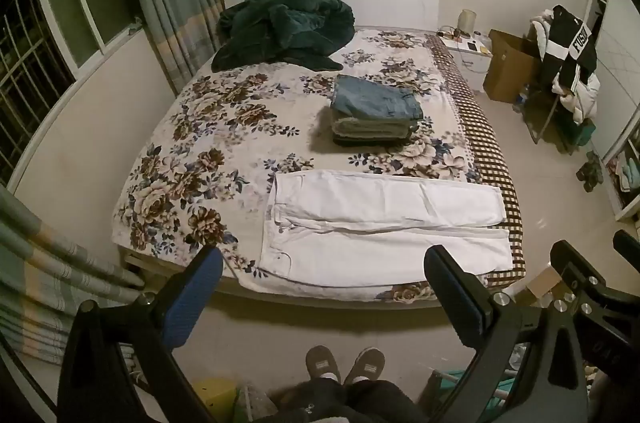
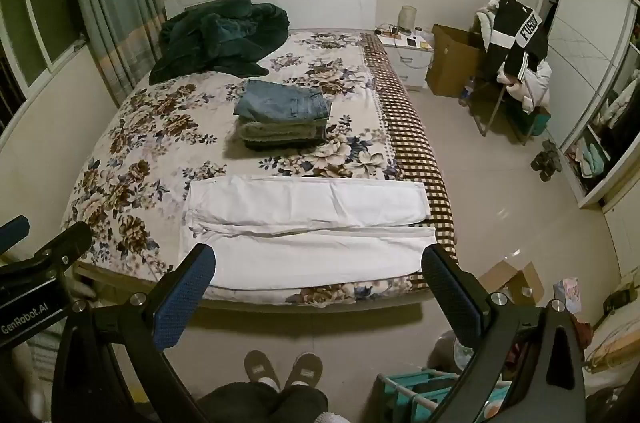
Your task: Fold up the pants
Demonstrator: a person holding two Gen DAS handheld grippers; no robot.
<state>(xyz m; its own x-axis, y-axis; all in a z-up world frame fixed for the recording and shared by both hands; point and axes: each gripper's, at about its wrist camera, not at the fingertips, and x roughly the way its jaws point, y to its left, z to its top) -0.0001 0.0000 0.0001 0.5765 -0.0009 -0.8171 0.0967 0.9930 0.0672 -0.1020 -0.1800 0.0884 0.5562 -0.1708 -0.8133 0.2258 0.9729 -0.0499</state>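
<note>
White pants (image 1: pixel 380 227) lie flat across the near end of the bed, waist to the left and both legs running right, side by side; they also show in the right wrist view (image 2: pixel 308 227). My left gripper (image 1: pixel 324 263) is open and empty, held back from the bed's near edge above the floor. My right gripper (image 2: pixel 320 263) is also open and empty, held beside it at the same distance. Neither touches the pants.
A stack of folded clothes with jeans on top (image 1: pixel 376 111) sits mid-bed. A dark green blanket (image 1: pixel 284 31) is heaped by the headboard. A floral bedspread (image 1: pixel 200 143) covers the bed. A nightstand (image 2: pixel 408 53), a cardboard box (image 2: pixel 452 61) and a chair piled with clothes (image 2: pixel 516 63) stand to the right. My slippered feet (image 1: pixel 344 367) are on the floor.
</note>
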